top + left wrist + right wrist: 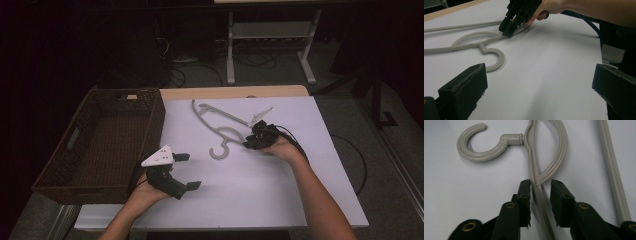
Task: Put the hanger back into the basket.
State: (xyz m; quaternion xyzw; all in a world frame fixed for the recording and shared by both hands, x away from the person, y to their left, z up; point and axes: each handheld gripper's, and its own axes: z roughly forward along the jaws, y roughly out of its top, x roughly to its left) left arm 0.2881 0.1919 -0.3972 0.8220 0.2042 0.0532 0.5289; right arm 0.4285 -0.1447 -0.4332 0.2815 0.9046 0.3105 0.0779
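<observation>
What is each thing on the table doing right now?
Hanger: lying flat on the white table top, its shoulder bar between the right gripper's jaws.
Right gripper: lowered onto the hanger, jaws partly closed around the bar, a gap at one pad, not yet clamped.
Left gripper: jaws wide open, holding nothing, near the basket.
Basket: upright at the table's left, empty.
</observation>
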